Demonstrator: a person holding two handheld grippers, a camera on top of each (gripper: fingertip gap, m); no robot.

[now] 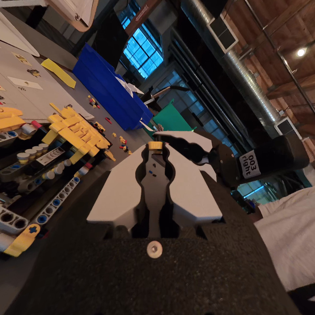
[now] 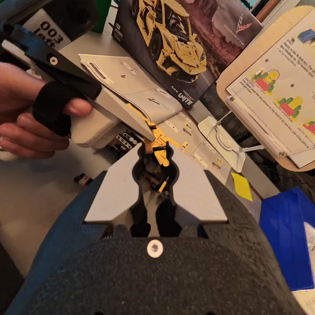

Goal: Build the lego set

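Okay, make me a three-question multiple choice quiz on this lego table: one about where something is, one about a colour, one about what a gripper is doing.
1. Where is the blue bin relative to the open instruction booklet?
A. On top of it
B. Beside it on the table, past a yellow paper slip
C. Under the table

2. What colour is the small piece at the left gripper tips?
A. Yellow
B. Red
C. Green

3. What state is the left gripper in?
A. Wide open and empty
B. Lying on the table
C. Shut on the small piece

Answers: 1 B, the left wrist view shows the bin standing on the table beyond the slip. 2 A, the piece between the fingertips is yellow. 3 C, both fingers press its sides.
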